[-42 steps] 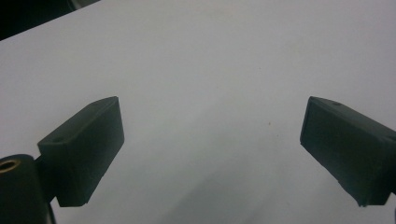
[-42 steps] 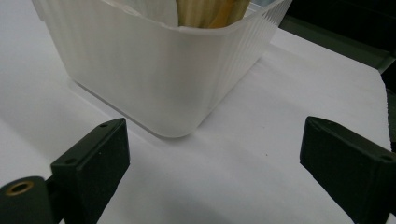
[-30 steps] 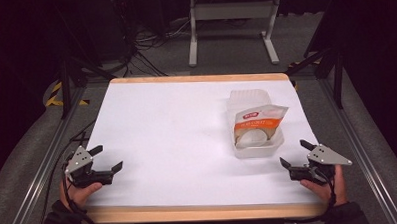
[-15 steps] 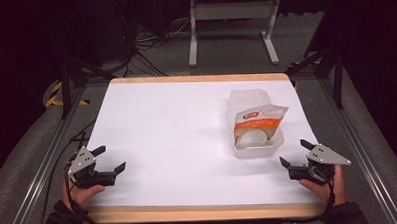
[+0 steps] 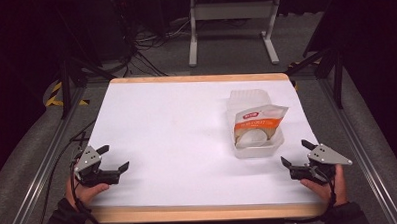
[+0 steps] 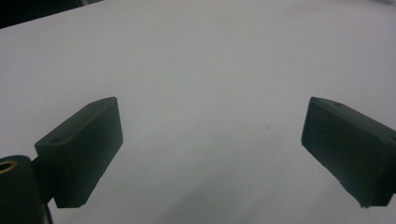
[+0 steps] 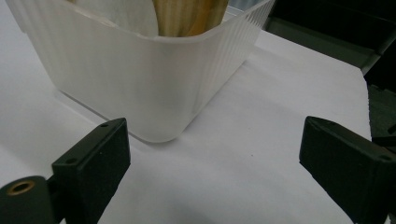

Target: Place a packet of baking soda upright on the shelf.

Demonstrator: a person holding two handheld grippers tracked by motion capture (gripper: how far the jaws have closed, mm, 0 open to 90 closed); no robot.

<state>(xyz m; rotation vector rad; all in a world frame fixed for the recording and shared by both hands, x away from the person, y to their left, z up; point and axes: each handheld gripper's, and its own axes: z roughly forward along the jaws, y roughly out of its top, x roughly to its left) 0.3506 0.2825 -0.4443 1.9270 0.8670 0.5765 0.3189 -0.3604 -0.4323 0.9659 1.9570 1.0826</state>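
A translucent white plastic tub (image 5: 255, 145) stands right of the middle of the white table (image 5: 177, 127). An orange-and-white pouch (image 5: 257, 122) sticks up out of it. My right gripper (image 5: 295, 152) is held low at the front right, just short of the tub's near right corner, jaws wide open and empty. In the right gripper view, the tub (image 7: 140, 79) rises close ahead, left of centre, past my right gripper (image 7: 212, 172), with the pouch (image 7: 187, 14) at its rim. My left gripper (image 5: 114, 157) rests open at the front left, far from the tub. Bare tabletop lies under my left gripper (image 6: 210, 154).
The table has a wooden front edge (image 5: 205, 212) and metal rails along both sides. A metal stand (image 5: 230, 11) and loose cables (image 5: 144, 44) sit on the dark floor beyond the far edge. Open white surface spans the left and middle.
My left gripper has drifted slightly to the right along the front of the table. The right gripper and the tub have stayed put.
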